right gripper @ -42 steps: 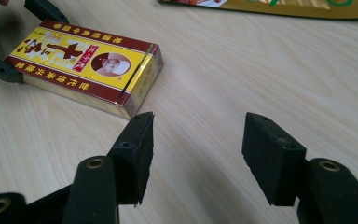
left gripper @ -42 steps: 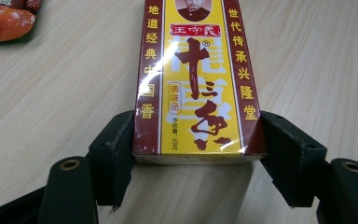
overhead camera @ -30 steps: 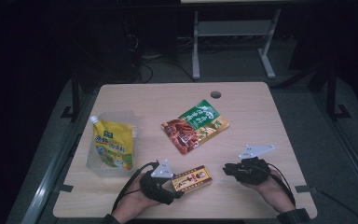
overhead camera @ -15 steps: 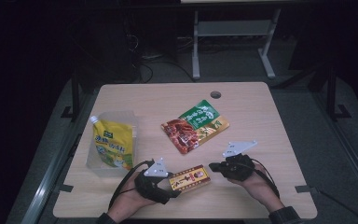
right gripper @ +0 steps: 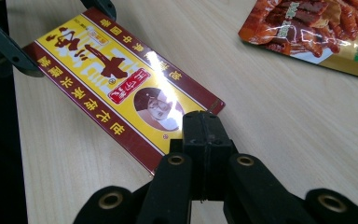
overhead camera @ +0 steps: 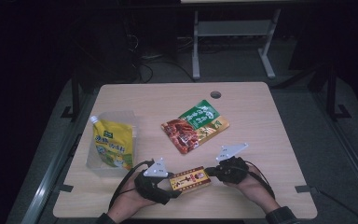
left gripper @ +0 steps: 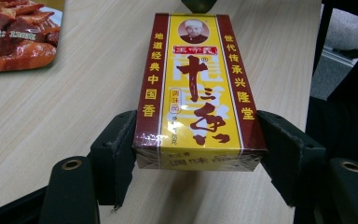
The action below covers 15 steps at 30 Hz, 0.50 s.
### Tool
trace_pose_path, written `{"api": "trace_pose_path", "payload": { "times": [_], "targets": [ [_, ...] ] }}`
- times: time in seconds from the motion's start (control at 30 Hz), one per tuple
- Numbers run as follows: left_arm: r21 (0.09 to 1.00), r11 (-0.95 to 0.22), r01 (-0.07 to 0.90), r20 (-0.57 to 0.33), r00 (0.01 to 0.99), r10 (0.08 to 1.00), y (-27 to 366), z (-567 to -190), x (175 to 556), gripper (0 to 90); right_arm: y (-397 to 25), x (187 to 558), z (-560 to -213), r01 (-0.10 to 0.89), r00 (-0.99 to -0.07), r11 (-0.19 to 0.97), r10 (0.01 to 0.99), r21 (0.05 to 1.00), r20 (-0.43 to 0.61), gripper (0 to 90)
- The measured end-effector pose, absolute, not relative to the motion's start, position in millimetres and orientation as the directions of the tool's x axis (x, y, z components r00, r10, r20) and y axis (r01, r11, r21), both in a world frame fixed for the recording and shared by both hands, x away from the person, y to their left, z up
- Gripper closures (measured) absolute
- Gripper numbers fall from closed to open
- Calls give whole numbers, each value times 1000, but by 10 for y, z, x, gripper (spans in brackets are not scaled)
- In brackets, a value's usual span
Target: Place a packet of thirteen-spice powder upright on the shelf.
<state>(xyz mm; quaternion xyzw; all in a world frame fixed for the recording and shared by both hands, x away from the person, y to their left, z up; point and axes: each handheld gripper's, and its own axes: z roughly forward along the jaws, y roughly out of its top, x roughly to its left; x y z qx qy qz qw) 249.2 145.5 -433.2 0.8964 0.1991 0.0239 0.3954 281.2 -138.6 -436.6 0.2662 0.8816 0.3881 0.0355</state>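
Spice box [left gripper: 199,88] clamped between left gripper [left gripper: 200,154] fingers.

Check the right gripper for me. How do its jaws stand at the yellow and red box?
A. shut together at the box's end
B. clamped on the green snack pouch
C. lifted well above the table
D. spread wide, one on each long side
A: in the right gripper view the right gripper has its two black jaws pressed together at the end of the yellow and red box, while the left gripper clamps the box's long sides.
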Motion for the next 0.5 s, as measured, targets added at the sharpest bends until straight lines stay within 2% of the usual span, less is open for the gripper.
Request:
{"api": "trace_pose_path", "payload": {
  "times": [0.5],
  "targets": [
    [763,-559,324,-117,920,374,1486,-4196,2519,319,-1291,2806,-4465,446,-864,588,480,675,152,900]
  ]
}}
